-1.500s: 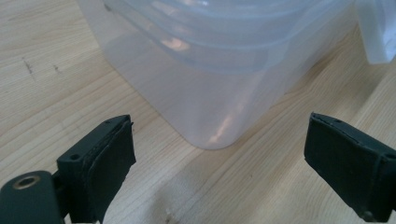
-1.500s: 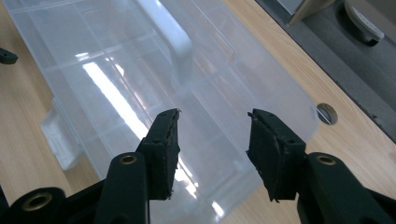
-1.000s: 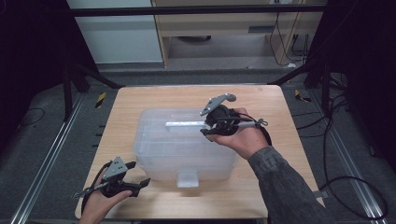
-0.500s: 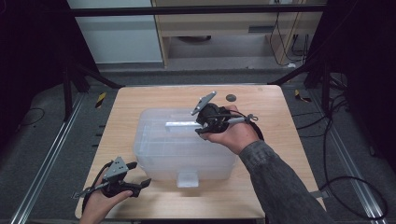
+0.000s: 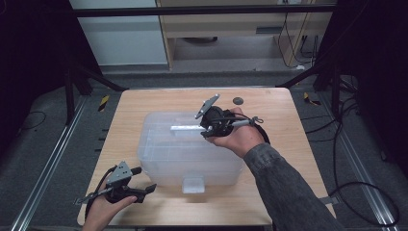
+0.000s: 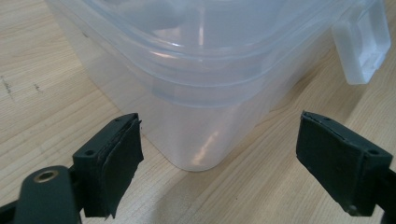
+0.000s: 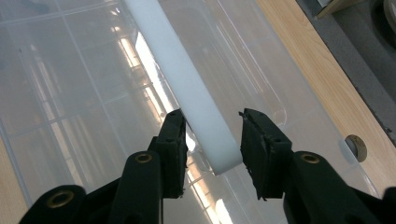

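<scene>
- The white handle [image 7: 187,88] lies along the top of the clear storage box [image 5: 187,154], mid-table.
- Our right gripper [image 7: 212,140] has just been closing; its jaws straddle the handle's end, one pad [image 7: 175,135] touching, the other just apart.
- We judge it best to centre before squeezing.
- Our left gripper [image 6: 224,158] waits wide by the box's near corner, bare table [image 5: 288,125] around it.

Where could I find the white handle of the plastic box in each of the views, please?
High view: the white handle lies on the lid, centre frame, at the right gripper.
Left gripper view: I cannot make it out here; the box's corner and front latch face the camera.
Right gripper view: it runs from top centre down between the jaws.
Shared landmark: the clear plastic box.
</scene>
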The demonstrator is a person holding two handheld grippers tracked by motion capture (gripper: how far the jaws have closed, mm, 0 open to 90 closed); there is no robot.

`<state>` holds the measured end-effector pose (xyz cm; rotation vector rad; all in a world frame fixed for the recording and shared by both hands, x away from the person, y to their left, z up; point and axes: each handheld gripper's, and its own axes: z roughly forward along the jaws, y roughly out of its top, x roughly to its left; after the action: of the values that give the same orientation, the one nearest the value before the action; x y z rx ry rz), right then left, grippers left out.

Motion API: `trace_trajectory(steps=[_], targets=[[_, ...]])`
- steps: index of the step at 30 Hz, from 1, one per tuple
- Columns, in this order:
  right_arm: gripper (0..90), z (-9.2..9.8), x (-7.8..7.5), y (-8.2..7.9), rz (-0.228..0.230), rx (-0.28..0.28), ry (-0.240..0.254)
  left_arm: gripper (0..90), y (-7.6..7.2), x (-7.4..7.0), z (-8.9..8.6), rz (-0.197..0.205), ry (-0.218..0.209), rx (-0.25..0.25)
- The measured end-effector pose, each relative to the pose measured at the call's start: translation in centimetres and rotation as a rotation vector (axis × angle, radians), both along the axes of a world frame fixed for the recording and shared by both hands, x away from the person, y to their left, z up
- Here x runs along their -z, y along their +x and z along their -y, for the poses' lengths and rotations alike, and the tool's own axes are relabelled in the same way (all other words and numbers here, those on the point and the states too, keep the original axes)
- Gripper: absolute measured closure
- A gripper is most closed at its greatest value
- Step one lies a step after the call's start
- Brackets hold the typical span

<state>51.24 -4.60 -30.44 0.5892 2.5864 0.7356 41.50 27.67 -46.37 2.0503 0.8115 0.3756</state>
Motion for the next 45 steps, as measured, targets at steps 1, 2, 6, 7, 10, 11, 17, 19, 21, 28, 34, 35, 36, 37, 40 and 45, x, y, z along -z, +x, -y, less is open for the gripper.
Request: trace_trajectory(steps=[1, 2, 6, 7, 10, 11, 17, 19, 21, 28, 34, 35, 36, 37, 40, 45], targets=[[61.8, 0.0, 0.0, 0.0, 0.0, 0.0, 0.0, 13.8, 0.0, 0.0, 0.0, 0.0, 0.0, 0.0], [62.4, -0.1, 0.0, 0.0, 0.003, -0.002, -0.003, 13.9, 0.0, 0.0, 0.0, -0.002, 0.005, 0.005], [62.4, -0.3, -0.1, 0.0, 0.004, -0.014, 0.0, 13.9, 0.0, 0.0, 0.1, -0.001, 0.002, 0.007], [62.4, -0.3, -0.1, 0.1, 0.007, -0.017, -0.005, 14.1, 0.0, 0.0, 0.1, -0.002, 0.003, 0.011], [62.5, -0.6, -0.3, 0.2, 0.007, -0.025, -0.015, 14.4, 0.0, 0.0, 0.4, -0.003, 0.0, 0.019], [62.5, -0.6, -0.3, 0.2, 0.007, -0.025, -0.015, 14.4, 0.0, 0.0, 0.4, -0.003, 0.0, 0.019], [67.8, -0.8, -0.3, 0.2, 0.008, -0.043, -0.034, 14.3, 0.0, 0.0, 0.5, -0.007, 0.006, 0.029], [68.4, -0.8, -0.4, 0.1, 0.009, -0.048, -0.039, 14.4, 0.0, 0.0, 0.5, -0.009, -0.001, 0.028], [68.8, -0.8, -0.4, 0.1, 0.011, -0.053, -0.04, 14.7, 0.1, 0.1, 0.5, -0.01, 0.0, 0.026], [69.4, -0.7, -0.6, 0.4, 0.01, -0.075, -0.044, 14.5, 0.1, 0.1, 0.5, -0.018, 0.001, 0.023], [69.5, -0.7, -0.7, 0.6, 0.006, -0.077, -0.045, 15.3, 0.1, 0.1, 0.5, -0.023, 0.002, 0.026], [69.4, -0.7, -0.8, 0.7, 0.008, -0.079, -0.045, 15.7, 0.1, 0.1, 0.6, -0.023, 0.004, 0.027], [69.3, -0.7, -1.0, 0.9, 0.008, -0.074, -0.042, 15.7, 0.1, 0.1, 0.6, -0.024, 0.006, 0.03], [69.3, -0.7, -1.0, 0.9, 0.008, -0.074, -0.042, 15.7, 0.1, 0.1, 0.6, -0.024, 0.007, 0.03], [69.1, -0.6, -1.3, 1.3, 0.004, -0.075, -0.035, 15.8, 0.0, 0.1, 0.6, -0.028, 0.01, 0.032], [68.8, -0.5, -1.9, 2.0, -0.006, -0.069, -0.034, 16.5, 0.0, 0.1, 0.7, -0.028, 0.01, 0.033]])
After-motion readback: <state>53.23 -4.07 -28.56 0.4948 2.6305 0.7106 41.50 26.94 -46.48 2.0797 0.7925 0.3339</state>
